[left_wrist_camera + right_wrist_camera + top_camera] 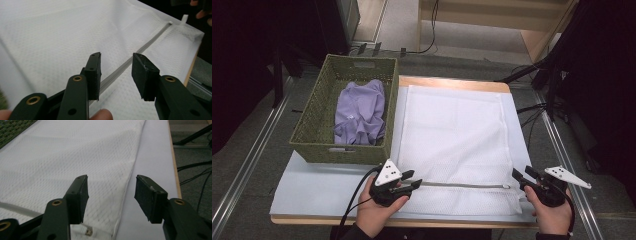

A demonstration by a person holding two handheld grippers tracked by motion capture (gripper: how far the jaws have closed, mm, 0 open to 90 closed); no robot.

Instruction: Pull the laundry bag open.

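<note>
Mesh laundry bag [452, 140] lies flat on the table's white cover [312, 187], and the grey zipper [462, 185] along its near edge is what both tools have closed in on. Left gripper [412, 181] sits at the zipper's left end with its jaws apart and nothing between them; in the left gripper view [116, 72] the zipper track [140, 51] starts under the jaws and runs away up and to the right, toward the far corner where a small white tab [184, 18] sticks up. Right gripper [518, 177] stands at the opposite end, jaws likewise apart and empty; in the right gripper view [111, 195] the metal zipper pull [87, 231] lies just below and slightly left of the gap, not yet between the pads. The zipper's long axis therefore runs straight from one gripper to the other, parallel to the near table edge. The right gripper is much the nearer to the pull, so it looks best placed to pinch it, with the left one pinning the fabric. Beyond the left gripper, well apart, a woven basket [319, 125] holds a lilac garment [360, 112].
</note>
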